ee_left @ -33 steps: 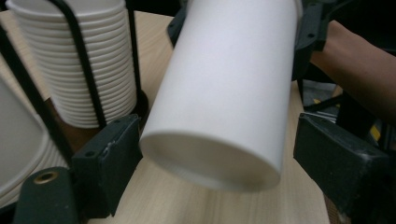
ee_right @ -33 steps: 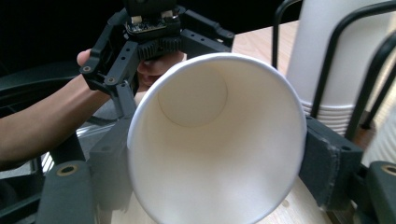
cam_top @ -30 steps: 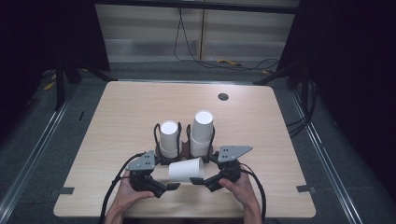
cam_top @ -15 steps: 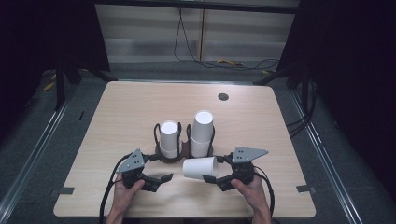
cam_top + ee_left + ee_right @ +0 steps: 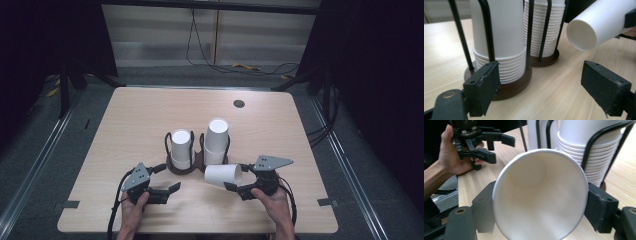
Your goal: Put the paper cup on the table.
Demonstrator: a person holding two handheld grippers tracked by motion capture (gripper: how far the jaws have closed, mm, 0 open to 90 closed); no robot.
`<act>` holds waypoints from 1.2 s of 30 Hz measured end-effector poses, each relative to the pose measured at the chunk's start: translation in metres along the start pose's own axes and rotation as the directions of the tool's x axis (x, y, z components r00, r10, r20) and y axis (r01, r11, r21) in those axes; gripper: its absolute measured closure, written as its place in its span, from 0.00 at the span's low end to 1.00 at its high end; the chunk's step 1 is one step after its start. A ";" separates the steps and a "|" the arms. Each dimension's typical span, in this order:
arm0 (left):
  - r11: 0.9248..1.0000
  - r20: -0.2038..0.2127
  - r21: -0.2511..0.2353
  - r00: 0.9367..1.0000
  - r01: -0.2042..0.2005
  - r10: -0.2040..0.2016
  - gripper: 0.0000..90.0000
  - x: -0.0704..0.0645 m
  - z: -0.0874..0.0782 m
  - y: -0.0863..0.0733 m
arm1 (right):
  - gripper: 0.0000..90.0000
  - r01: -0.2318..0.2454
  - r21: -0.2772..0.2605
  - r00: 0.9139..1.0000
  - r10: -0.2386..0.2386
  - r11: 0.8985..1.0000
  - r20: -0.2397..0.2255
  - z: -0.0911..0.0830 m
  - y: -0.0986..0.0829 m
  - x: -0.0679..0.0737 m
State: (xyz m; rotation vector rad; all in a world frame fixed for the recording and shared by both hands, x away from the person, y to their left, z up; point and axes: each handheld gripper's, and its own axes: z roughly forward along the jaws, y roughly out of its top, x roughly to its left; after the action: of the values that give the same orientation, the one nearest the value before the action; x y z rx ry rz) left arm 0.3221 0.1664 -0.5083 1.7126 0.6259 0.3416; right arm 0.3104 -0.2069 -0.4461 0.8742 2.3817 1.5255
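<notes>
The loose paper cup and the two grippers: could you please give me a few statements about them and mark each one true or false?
1. The right gripper is shut on the paper cup, which lies on its side. True.
2. The left gripper also grips the cup. False: its jaws stand open and empty, apart from the cup.
3. The cup holder carries two stacks of cups. True.
4. The left stack stands taller than the right stack. False: the right one is taller.
5. The held cup is full of liquid. False: the right gripper view shows its bare inside.
</notes>
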 end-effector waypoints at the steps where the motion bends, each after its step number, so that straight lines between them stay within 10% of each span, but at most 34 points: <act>1: 1.000 -0.024 -0.016 1.000 -0.012 0.011 0.17 -0.001 -0.001 0.000 | 0.26 -0.003 0.004 1.000 0.003 1.000 0.005 0.000 0.000 0.000; 14: 0.992 -0.201 -0.115 0.979 -0.050 0.026 0.17 -0.007 -0.007 -0.005 | 0.26 -0.037 0.069 0.989 0.027 0.997 0.146 -0.013 0.001 -0.003; 36: 0.992 -0.248 -0.113 0.969 -0.055 0.025 0.17 -0.009 -0.006 -0.005 | 0.27 -0.120 0.191 0.928 0.042 0.974 0.369 -0.037 0.031 -0.034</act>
State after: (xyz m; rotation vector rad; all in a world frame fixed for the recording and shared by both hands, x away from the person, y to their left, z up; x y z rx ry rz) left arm 0.3102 0.1663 -0.5107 1.5828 0.7366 0.6152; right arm 0.3333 -0.2458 -0.4075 1.1974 2.2770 1.0314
